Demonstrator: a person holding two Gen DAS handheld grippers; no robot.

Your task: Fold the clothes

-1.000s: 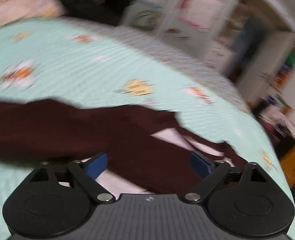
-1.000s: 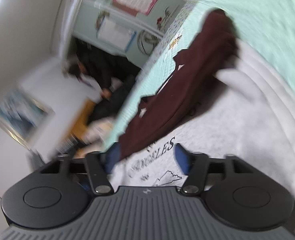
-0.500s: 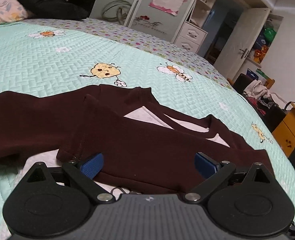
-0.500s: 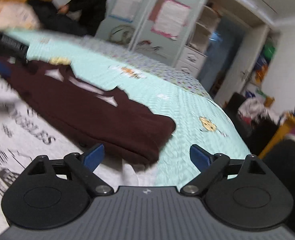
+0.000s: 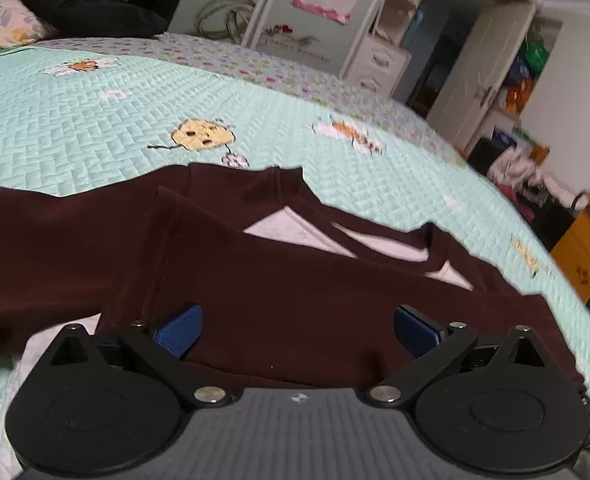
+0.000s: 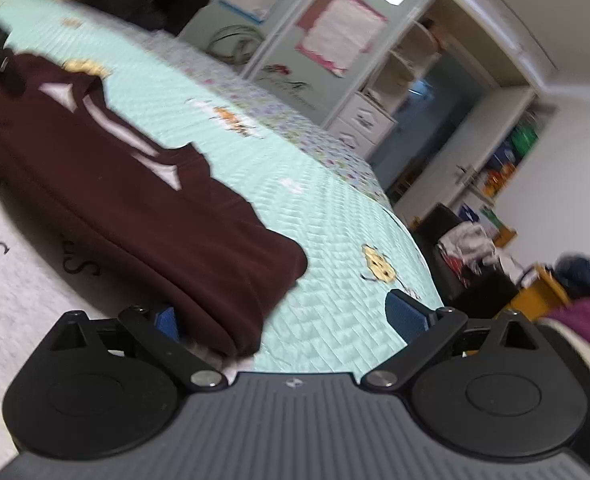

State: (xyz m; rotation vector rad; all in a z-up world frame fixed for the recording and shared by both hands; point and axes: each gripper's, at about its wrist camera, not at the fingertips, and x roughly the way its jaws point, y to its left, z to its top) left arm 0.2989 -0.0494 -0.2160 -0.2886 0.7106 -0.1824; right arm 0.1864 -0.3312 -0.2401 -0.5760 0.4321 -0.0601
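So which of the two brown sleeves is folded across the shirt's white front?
The sleeve lying right ahead of the left gripper, across the white front. The other sleeve stretches out flat, leftward.

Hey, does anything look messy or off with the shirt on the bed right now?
Nothing damaged or spilled. The maroon sleeves are folded across the white shirt, but unevenly: slivers of white show between them near the collar, and one cuff end overhangs onto the mint quilt.

A mint quilt [image 5: 95, 112] (bee patches) covers the bed; white drawers [image 5: 379, 66] stand beyond.
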